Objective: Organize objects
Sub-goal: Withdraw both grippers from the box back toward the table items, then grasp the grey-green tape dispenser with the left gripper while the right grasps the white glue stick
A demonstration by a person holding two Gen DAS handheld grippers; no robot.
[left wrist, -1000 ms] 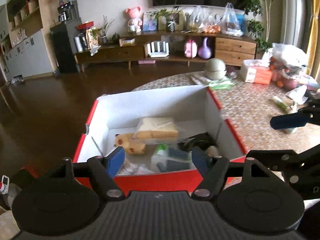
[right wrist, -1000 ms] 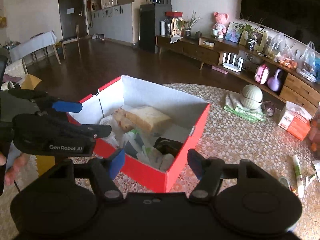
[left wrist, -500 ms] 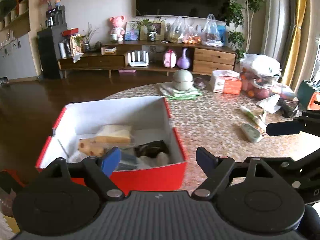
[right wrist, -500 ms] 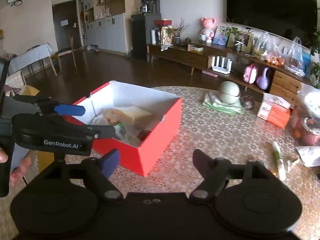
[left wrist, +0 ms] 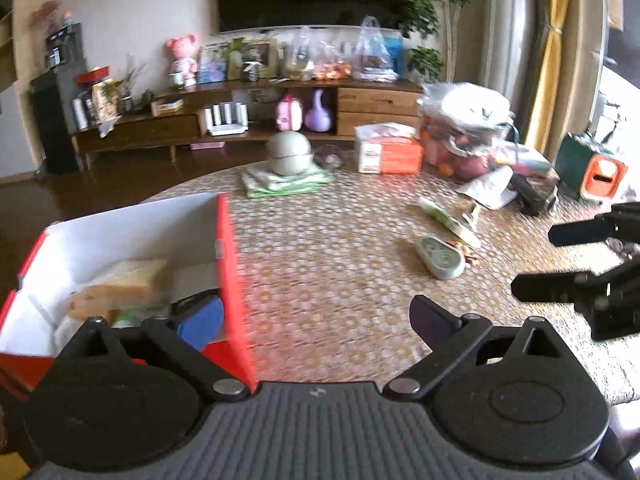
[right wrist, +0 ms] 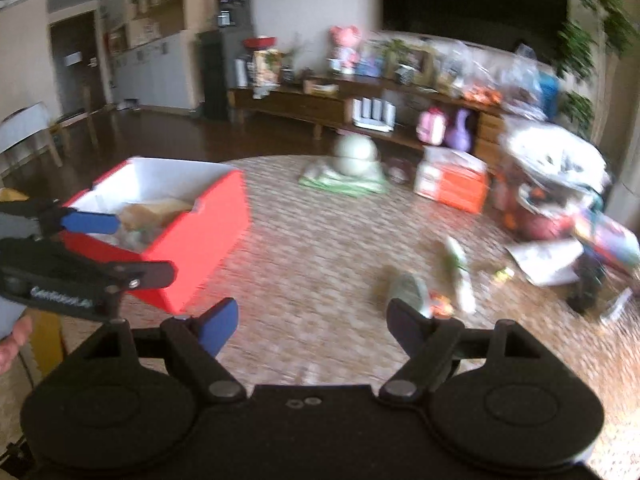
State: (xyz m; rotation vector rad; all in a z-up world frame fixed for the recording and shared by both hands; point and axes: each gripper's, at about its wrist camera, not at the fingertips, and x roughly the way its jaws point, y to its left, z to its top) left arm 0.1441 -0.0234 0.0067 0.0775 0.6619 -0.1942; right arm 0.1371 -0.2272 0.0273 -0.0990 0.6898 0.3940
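A red box (left wrist: 230,264) with a white inside sits on the table's left side, holding bagged bread (left wrist: 128,282) and several small items. It shows blurred as the red box (right wrist: 200,232) in the right wrist view. My left gripper (left wrist: 316,320) is open and empty, hovering beside the box's right wall. My right gripper (right wrist: 312,320) is open and empty over the patterned tabletop. A pale green oval gadget (left wrist: 440,258) and a green-white tube (left wrist: 448,220) lie to the right; both are smeared in the right wrist view, gadget (right wrist: 408,290), tube (right wrist: 460,276).
An orange tissue box (left wrist: 390,152), a round grey-green bowl (left wrist: 289,152) on a folded cloth, bagged fruit (left wrist: 464,136) and a dark object (left wrist: 532,196) crowd the table's far and right side. A hand (right wrist: 10,340) holds the left tool. Patterned table surface (left wrist: 328,248) lies between box and gadget.
Both views have swung right: the red box slid toward the left edge and the gadget and tube came nearer the centre. Both grippers stayed open.
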